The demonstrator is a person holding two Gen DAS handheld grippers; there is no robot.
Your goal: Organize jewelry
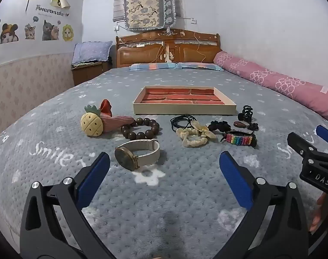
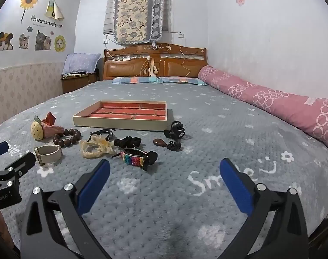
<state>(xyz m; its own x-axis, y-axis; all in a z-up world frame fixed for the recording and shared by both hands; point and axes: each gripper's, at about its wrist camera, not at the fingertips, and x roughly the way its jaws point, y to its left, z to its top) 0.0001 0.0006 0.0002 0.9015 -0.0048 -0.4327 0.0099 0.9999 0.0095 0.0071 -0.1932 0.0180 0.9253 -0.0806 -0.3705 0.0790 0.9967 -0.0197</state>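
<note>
Watch (image 1: 137, 154) is seen just ahead of the spread, empty left gripper (image 1: 164, 166), nearer than the equally spread right gripper (image 2: 165, 170).

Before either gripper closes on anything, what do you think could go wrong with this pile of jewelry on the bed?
1. The black cord necklace lies tangled against the cream scrunchie; lifting one may drag the other.
2. The watch rests on a soft, fuzzy blanket, so the open left gripper might pinch fabric too.
3. The tray sits on bedding and may tip or slide when nudged.
</note>
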